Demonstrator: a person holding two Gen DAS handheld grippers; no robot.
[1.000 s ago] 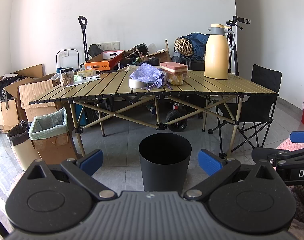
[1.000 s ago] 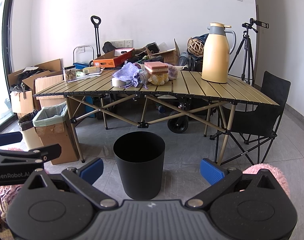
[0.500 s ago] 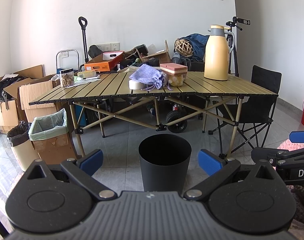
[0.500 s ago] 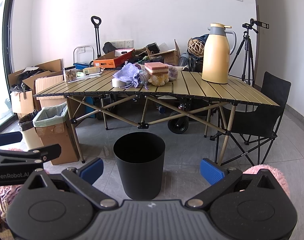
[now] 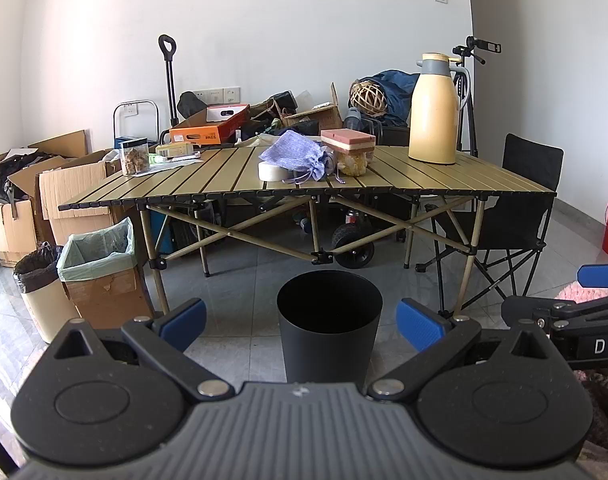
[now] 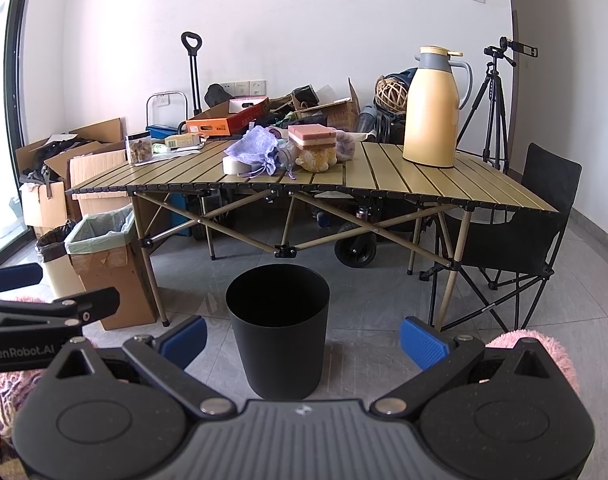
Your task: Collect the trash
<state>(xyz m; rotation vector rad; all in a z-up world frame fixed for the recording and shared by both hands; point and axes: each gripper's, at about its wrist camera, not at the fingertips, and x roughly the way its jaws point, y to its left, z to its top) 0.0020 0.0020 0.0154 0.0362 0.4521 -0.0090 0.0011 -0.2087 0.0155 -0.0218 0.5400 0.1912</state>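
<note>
Trash bin (image 5: 330, 326): matte black, round, tapering toward the base, no liner; interior dark, contents not discernible. Stands upright on the grey tiled floor (image 5: 248, 280) in front of the folding slat table (image 5: 404, 182), mouth up, long axis vertical. In the right wrist view the bin (image 6: 278, 330) sits slightly left of centre.

Left gripper (image 5: 302, 322): blue pads wide apart, nothing between them, bin framed in the gap. Right gripper (image 6: 303, 338): jaws likewise spread, empty.

Against half a second ago: both views almost unchanged; bin and table items in the same places (the left view sits a touch lower, if anything).

On the table: purple drawstring pouch (image 5: 296, 156), tape roll (image 5: 274, 171), yellow thermos (image 5: 433, 110).
</note>
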